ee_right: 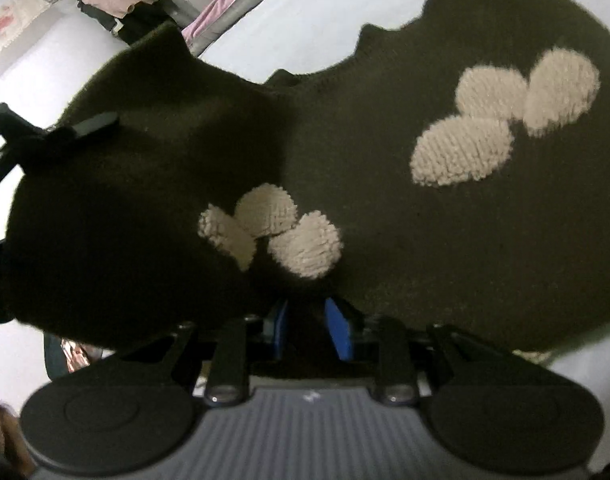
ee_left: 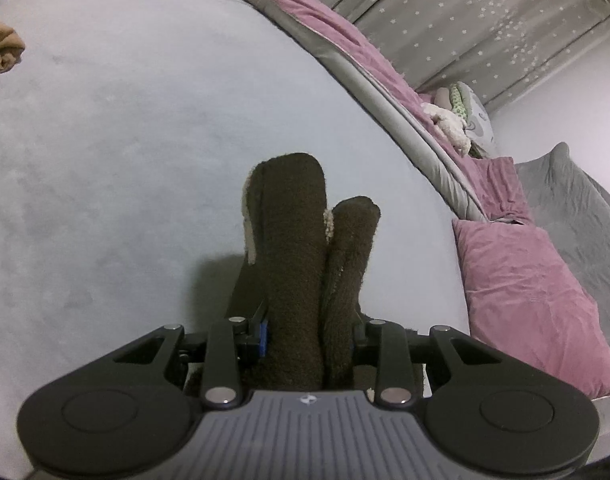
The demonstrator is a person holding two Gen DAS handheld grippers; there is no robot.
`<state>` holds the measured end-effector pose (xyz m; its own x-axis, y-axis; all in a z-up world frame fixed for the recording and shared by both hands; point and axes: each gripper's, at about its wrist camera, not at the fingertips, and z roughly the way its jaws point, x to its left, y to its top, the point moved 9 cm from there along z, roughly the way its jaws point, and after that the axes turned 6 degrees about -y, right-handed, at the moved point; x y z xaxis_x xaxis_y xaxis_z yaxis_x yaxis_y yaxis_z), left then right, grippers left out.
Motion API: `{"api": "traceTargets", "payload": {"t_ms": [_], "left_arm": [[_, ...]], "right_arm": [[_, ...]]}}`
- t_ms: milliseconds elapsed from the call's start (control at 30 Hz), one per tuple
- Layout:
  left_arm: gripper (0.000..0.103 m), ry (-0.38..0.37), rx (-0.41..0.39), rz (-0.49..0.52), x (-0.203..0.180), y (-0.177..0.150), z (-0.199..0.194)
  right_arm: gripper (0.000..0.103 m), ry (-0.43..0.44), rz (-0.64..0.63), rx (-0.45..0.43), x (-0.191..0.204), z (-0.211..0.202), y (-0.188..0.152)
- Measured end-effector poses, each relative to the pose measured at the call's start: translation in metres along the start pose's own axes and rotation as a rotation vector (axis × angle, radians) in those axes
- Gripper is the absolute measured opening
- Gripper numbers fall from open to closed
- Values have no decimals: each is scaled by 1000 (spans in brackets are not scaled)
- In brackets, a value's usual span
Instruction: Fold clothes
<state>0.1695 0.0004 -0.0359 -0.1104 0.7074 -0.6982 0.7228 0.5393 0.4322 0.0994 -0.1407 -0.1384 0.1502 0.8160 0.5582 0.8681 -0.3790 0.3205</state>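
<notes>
Both grippers, left gripper [ee_left: 305,336] and right gripper [ee_right: 311,332], are clamped on the brown sweater [ee_right: 345,168] bunched just ahead, so I'd keep tension even while folding.

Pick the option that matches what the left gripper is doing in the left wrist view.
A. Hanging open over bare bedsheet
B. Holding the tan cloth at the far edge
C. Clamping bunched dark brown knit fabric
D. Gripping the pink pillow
C. The left gripper is shut on bunched folds of the dark brown knit sweater, which stick out past its fingers above the pale bedsheet.
</notes>
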Motion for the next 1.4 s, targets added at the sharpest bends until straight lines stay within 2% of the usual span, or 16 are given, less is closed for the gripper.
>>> {"api": "traceTargets", "payload": {"t_ms": [133,233,367,533,633,867,933,1033,1133,1167,1233,1400], "left_arm": [[31,-3,-4,26,-16,-3,1],[31,-6,-2,43,-29,-8,5],[31,-9,6,56,-44,-16,14],[31,-15,22,78,-64,-35,27],[31,-6,36,109,-75,-51,36],[33,51,91,196,-88,-91,65],[36,65,110,218,-89,-100,72],[42,70,146,265,-90,-113,80],[51,44,207,327,-91,-121,88],[53,17,223,320,-90,-121,89],[65,-46,252,292,-90,-121,89],[68,-219,304,128,-83,-107,84]], "right_arm": [[29,62,43,-11,-2,-11,4],[44,114,103,-57,-5,-29,15],[57,165,157,-118,-13,-52,30],[64,213,263,-174,-34,-69,47],[72,235,329,-209,-49,-78,57],[77,353,528,-259,-88,-86,77],[77,400,592,-258,-99,-83,80],[77,426,635,-247,-104,-72,84],[79,430,643,-229,-105,-60,88],[79,431,645,-222,-105,-57,88],[80,439,662,-222,-107,-54,89],[81,452,692,-224,-110,-48,91]]}}
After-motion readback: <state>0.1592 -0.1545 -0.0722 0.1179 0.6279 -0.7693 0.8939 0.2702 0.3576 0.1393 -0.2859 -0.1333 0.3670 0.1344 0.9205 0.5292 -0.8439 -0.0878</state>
